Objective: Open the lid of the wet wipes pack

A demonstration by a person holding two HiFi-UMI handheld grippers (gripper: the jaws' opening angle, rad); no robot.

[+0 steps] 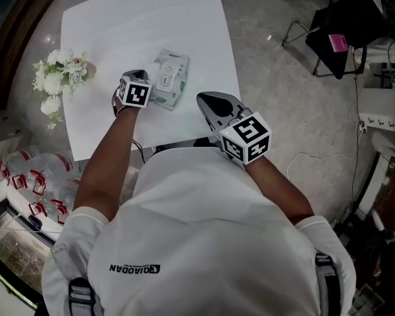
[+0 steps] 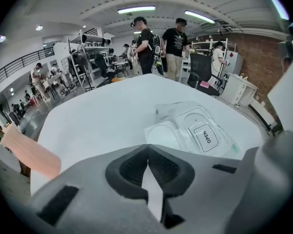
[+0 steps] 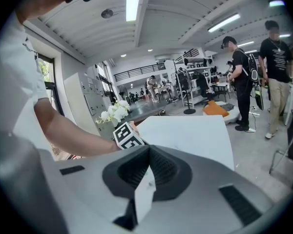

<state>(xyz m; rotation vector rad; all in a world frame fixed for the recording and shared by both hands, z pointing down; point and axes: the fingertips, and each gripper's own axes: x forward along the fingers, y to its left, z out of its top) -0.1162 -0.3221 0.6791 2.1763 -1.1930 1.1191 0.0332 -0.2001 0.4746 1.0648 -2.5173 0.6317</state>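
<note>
Two grippers, both pressed together with nothing between the jaws. The left gripper [image 1: 135, 75] hovers over the white table [image 1: 112, 18] just beside the wet wipes pack [image 1: 169, 78], and the right gripper [image 1: 202, 99] hangs back near the table's front edge, apart from the pack. The pack lies flat with its lid side up, roughly mid-table, with a bunch of white flowers [image 1: 54, 79] well off to the other side of the left gripper. In the left gripper view the pack sits ahead of the closed tips and a bit to the right, not touching them, and the lid [image 2: 205, 136] has an "OPEN" label on it. My read on handling: it's a soft film pouch, light and probably slick on that smooth tabletop, so it'll likely slide or lift rather than stay put when the lid gets pulled. The lid looks like the only stiff part, so that's where I'd take hold — pinch or hook its free lip, not the crinkly film around it. I can't tell from here which edge is the hinge. I'd guess one gripper pins the soft body down away from the lid while the other works the flap, since squeezing the pouch itself would just dent it.
</note>
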